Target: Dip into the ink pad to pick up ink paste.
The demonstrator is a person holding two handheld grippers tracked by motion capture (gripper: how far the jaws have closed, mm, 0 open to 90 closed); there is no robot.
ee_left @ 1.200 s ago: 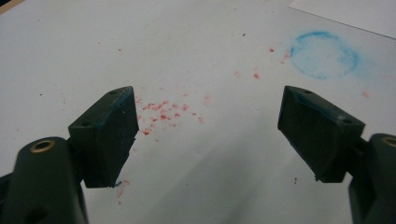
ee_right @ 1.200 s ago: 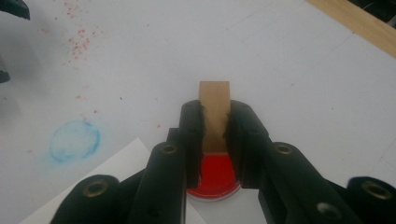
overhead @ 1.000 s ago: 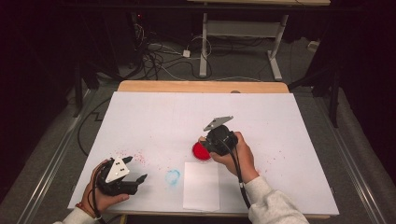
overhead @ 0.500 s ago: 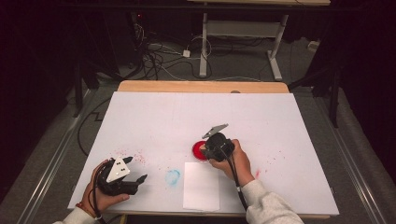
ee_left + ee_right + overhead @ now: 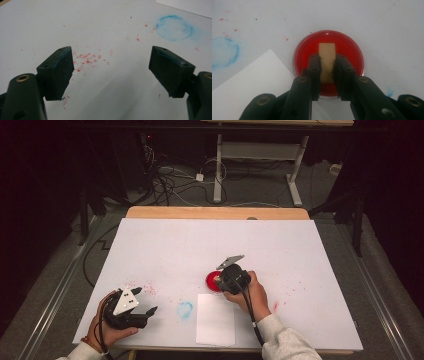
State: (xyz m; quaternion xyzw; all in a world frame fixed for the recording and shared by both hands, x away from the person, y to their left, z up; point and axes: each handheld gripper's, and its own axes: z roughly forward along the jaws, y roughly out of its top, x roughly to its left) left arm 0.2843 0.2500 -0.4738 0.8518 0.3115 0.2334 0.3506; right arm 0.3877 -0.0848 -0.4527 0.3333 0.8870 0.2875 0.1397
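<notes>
Two grippers, right gripper (image 5: 327, 66) fingers clamping tan block (image 5: 327, 60) lengthwise over red dish (image 5: 352, 53), left gripper (image 5: 111, 68) fingers wide.

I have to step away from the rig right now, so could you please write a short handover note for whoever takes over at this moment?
Right gripper: shut on a tan block, held over the round dish of red paint near the table's middle. Whether the block touches the paint cannot be told.
Left gripper: open, holding nothing, low over the white table at its near left, above a patch of red specks.
White paper sheet: lies just in front of the dish, unmarked. A faint blue ring stain sits to its left.
Done: block gripped and brought to the paint.
Left, probably: press the block onto the sheet.
</notes>
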